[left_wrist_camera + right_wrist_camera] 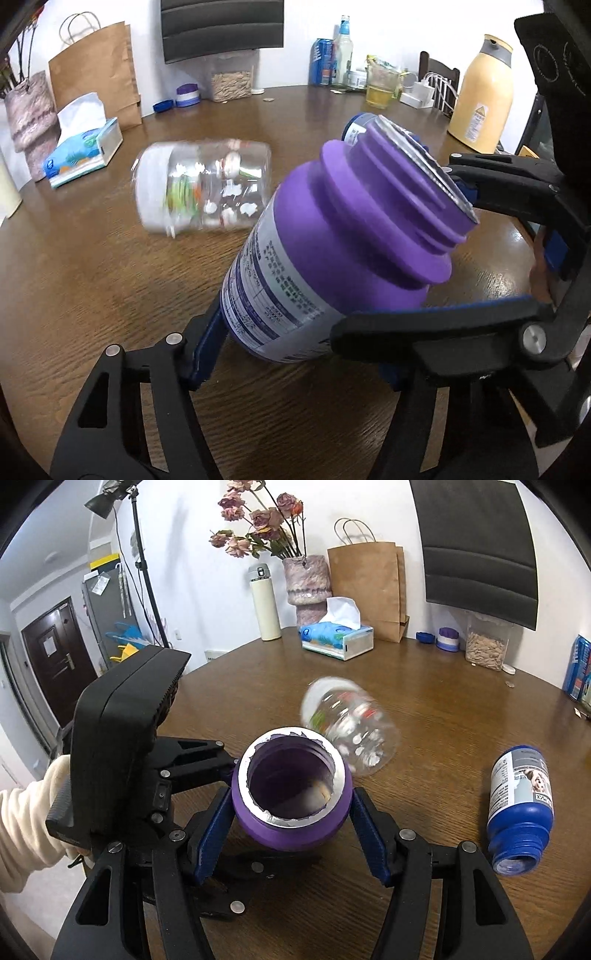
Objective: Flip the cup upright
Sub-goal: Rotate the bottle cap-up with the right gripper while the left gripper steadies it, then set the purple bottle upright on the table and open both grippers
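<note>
A round, dark wooden desk (443, 686) stands against white walls; along its far edge are a tissue box (338, 642), a paper bag (369, 587) and a vase of dried roses (306, 579). The purple bottle (291, 786), open-mouthed and tilted, is off the desk, gripped by both: the left gripper (280, 325) at its labelled body, the right gripper (291, 808) across its shoulder. Behind lies a clear jar (351, 727), blurred; a blue bottle (521, 805) lies toward the right edge.

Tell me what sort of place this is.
Probably a home dining room: a round wooden table with a tissue box, a vase of dried flowers, and an apartment door.
</note>
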`<control>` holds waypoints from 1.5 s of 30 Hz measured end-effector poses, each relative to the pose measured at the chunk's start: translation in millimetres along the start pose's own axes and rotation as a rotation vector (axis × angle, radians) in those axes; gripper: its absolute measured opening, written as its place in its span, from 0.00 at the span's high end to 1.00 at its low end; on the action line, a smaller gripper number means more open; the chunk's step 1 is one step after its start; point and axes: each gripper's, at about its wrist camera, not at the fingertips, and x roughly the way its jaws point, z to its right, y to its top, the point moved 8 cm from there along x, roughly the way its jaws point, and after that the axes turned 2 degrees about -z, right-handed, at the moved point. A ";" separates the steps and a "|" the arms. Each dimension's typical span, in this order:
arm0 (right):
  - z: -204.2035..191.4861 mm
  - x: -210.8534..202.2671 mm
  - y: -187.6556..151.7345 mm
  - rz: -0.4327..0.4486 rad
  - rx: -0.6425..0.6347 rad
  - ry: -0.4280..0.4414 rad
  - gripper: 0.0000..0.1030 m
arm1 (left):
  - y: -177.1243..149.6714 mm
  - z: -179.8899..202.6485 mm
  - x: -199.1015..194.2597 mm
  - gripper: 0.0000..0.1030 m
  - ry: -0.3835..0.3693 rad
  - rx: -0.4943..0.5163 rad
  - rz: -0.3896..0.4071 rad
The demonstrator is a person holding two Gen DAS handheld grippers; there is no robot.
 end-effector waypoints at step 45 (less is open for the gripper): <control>16.3 -59.7 11.7 0.063 0.040 -0.159 0.23 | -26.6 -40.1 -94.0 0.06 0.285 -0.254 0.214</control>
